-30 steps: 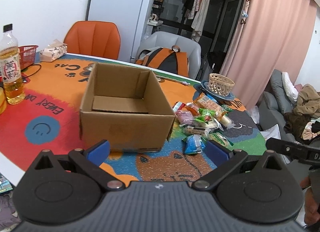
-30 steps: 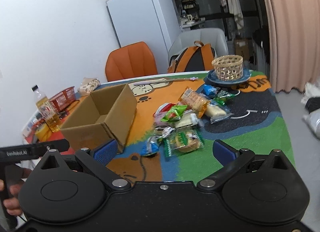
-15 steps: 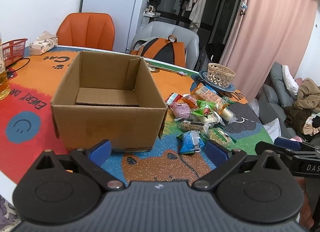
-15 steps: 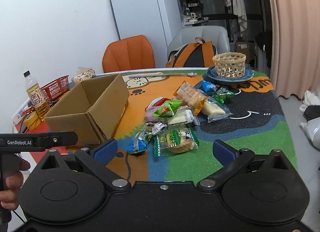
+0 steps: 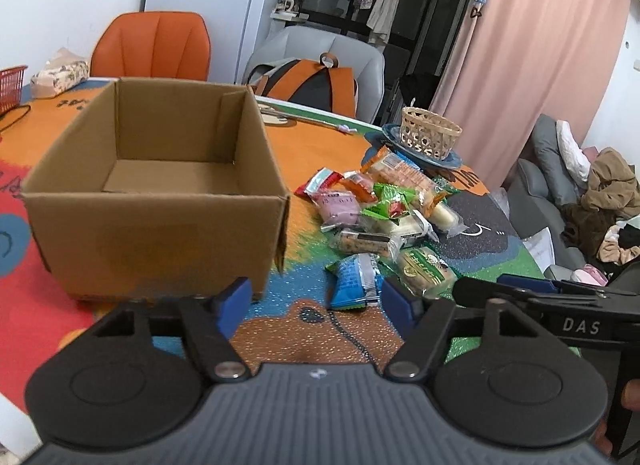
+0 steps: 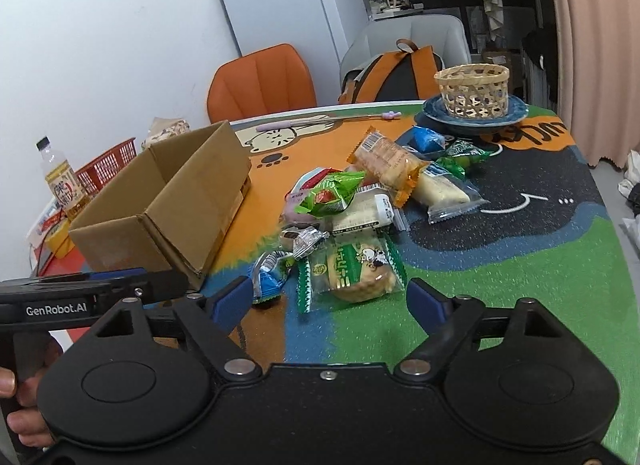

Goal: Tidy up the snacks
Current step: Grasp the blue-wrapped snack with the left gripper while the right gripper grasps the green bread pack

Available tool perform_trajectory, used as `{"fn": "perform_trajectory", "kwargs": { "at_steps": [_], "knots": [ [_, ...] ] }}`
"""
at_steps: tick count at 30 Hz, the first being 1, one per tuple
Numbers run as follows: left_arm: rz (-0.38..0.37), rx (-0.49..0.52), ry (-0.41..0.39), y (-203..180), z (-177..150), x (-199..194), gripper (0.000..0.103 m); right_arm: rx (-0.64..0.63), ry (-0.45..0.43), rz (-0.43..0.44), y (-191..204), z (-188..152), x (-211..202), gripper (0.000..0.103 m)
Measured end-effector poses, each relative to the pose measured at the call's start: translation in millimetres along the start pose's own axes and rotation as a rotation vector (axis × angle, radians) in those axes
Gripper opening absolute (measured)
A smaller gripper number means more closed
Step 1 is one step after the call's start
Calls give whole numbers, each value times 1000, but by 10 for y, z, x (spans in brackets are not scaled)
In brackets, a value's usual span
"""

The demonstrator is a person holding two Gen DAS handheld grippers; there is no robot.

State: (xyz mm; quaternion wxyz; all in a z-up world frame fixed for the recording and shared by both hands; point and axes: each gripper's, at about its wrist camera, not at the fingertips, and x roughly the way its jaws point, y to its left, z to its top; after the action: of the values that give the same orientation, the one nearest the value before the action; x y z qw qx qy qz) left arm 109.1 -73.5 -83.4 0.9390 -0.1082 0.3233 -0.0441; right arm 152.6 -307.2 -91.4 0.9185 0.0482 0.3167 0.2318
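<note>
Snacks [image 6: 360, 201]: heaped on cartoon table mat [image 6: 520, 285], right of cardboard box, short of blue plate.
Cardboard box [image 5: 160, 201]: open-topped, upright, nothing visible inside, just beside the heap.
Woven basket [image 6: 472, 89]: standing on blue plate [image 6: 516, 111] at far edge.
Green bun packet [image 6: 352, 269]: nearest item in right wrist view, flat, lined up between right pads, untouched.
Blue packet [image 5: 354, 281]: by left gripper's right pad, no contact visible.
Left gripper [image 5: 316, 299]: jaws just narrowing, still parted, nothing pinched.
Right gripper [image 6: 330, 299]: jaws just narrowing, still spread, nothing pinched.
</note>
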Motion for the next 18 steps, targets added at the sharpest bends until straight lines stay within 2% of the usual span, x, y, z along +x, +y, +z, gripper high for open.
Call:
{"fn": "perform_trajectory", "kwargs": {
  "at_steps": [7, 9, 12, 18],
  "knots": [
    [-9, 2, 5, -110, -12, 153, 58, -28, 17, -3, -48, 63, 167, 95],
    [-9, -3, 8, -130, -11, 197, 51, -37, 21, -3, -57, 73, 215, 97],
    [-9, -14, 13, -130, -8, 254, 45, -43, 36, 4, -89, 92, 309, 98],
    [-5, -25, 19, -129, -4, 339, 41, -40, 77, 15, -142, 71, 538, 95]
  ]
}}
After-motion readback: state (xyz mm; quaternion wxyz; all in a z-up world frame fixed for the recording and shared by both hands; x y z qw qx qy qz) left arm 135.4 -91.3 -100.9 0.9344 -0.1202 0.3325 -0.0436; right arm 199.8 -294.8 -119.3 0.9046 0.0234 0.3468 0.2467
